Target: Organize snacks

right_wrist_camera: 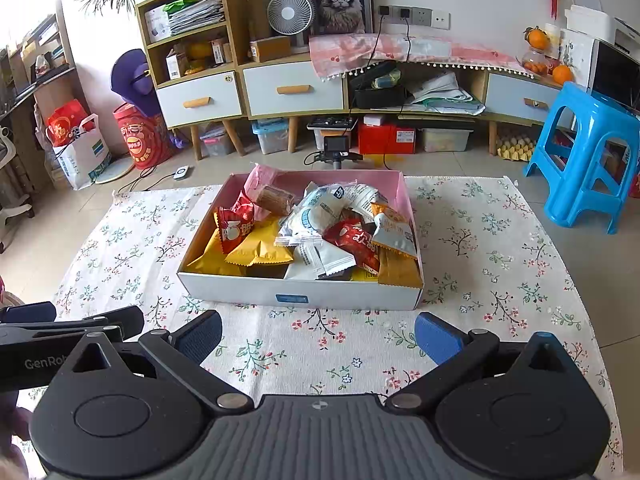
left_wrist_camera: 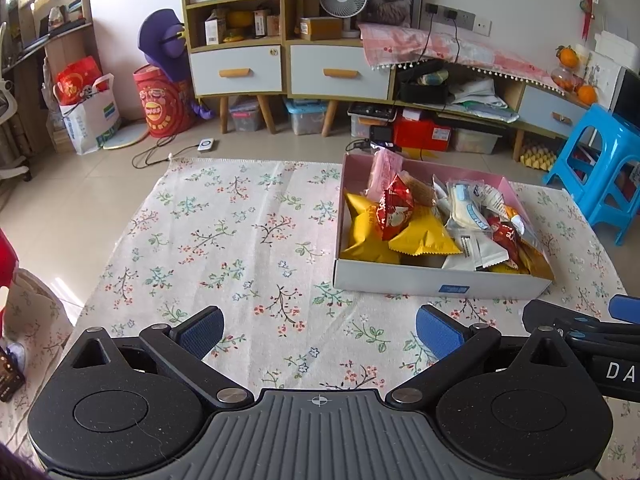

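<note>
Left gripper (left_wrist_camera: 320, 330): jaws wide apart, nothing between the pads, held low over the cloth (left_wrist_camera: 224, 240) short of the box. Right gripper (right_wrist_camera: 319, 334): jaws likewise spread and empty, held just beside the left one and facing the near wall of the box (right_wrist_camera: 300, 292) almost squarely.

Box: a shallow open carton, white outside and pink inside, standing on the flowered cloth, to the right of the left gripper's line of sight. It holds a loose heap of wrapped snacks:
- yellow packs (right_wrist_camera: 256, 254) at the near left;
- red packs (right_wrist_camera: 234, 228) upright against them, and another red one (right_wrist_camera: 354, 242) right of centre;
- white-and-blue packs (right_wrist_camera: 316, 216) in the middle;
- a pink pack (right_wrist_camera: 260, 182) leaning on the far wall.

No snack is visible on the cloth outside the box.

Step in hand, by judgement: either the collecting is finished or sorting has not begun; the views do not settle which. If sorting follows, the next move calls for advancing one gripper over the near wall and closing on a top-lying pack by its crimped edge.
</note>
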Motion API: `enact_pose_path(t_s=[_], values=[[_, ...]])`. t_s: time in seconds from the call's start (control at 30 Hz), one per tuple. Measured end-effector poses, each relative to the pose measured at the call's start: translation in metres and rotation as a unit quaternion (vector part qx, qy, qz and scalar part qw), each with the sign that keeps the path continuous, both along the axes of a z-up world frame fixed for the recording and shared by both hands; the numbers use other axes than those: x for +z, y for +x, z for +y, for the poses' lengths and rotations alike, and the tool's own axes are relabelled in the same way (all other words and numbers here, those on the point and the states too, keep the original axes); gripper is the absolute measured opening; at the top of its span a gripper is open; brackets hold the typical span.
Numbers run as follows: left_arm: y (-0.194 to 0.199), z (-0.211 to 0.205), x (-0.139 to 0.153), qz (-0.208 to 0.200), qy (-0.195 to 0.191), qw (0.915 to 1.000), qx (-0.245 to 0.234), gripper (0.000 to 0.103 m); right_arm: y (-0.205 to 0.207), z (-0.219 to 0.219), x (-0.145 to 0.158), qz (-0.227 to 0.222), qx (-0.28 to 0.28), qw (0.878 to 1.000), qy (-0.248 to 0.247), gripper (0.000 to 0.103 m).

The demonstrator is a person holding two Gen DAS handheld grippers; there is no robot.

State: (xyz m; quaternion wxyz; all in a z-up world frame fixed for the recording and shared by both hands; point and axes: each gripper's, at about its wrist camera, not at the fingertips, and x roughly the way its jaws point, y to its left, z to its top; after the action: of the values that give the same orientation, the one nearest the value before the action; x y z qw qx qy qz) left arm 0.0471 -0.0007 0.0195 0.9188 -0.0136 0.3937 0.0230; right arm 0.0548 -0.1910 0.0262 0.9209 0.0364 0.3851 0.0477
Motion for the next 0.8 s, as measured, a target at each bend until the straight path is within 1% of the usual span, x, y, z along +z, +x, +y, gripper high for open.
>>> enact_pose_path(t_s=[0.8], values=[[-0.0002, 0.001, -0.0007, 0.002, -0.002, 1.0, 0.002, 0.103, -0.0013, 0.0, -0.0018, 0.002, 0.0, 1.0, 0.002, 0.093]])
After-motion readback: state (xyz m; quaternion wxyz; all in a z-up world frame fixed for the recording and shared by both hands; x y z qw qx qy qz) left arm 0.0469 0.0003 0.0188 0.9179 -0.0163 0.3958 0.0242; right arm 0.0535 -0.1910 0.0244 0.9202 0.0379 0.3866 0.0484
